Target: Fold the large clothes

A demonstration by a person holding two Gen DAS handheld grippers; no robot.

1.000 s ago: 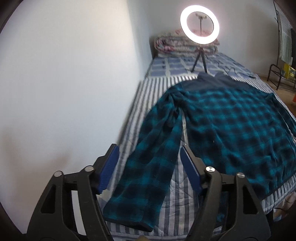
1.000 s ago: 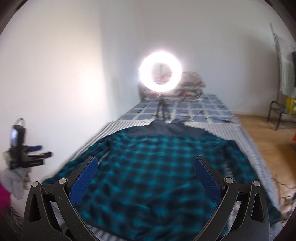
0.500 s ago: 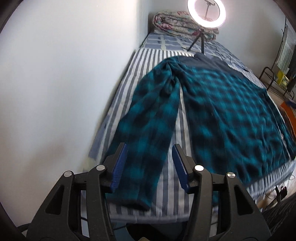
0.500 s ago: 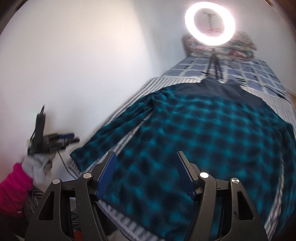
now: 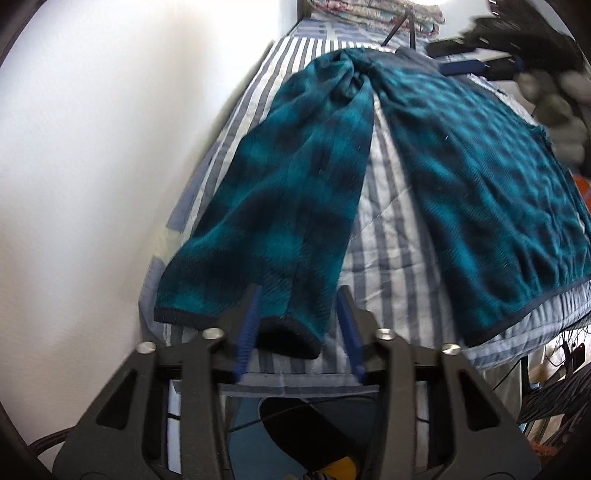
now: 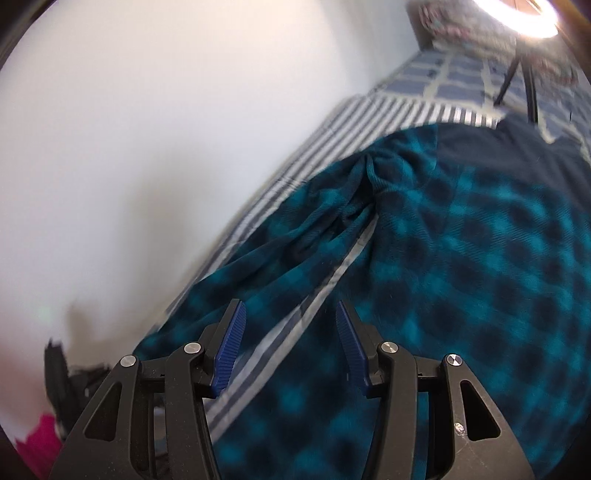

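Observation:
A large teal and black plaid fleece shirt [image 5: 480, 177] lies spread flat on a striped bed [image 5: 391, 236]. Its left sleeve [image 5: 295, 206] runs down toward the bed's near edge. My left gripper [image 5: 299, 299] is open, with its blue pads either side of the sleeve cuff [image 5: 280, 332]. My right gripper [image 6: 290, 314] is open above the gap between sleeve [image 6: 266, 280] and shirt body [image 6: 480, 280], holding nothing. The right gripper also shows blurred in the left wrist view [image 5: 480, 66], over the shirt's collar end.
A white wall [image 5: 92, 184] runs close along the bed's left side. A ring light [image 6: 517, 18] on a tripod [image 6: 517, 77] stands on the bed beyond the collar, before folded bedding [image 5: 369, 11]. Cables [image 5: 554, 398] hang below the bed's right corner.
Both grippers have dropped toward the shirt and narrowed. The left has come down to the sleeve cuff; the right has swung left and down over the sleeve's armpit area.

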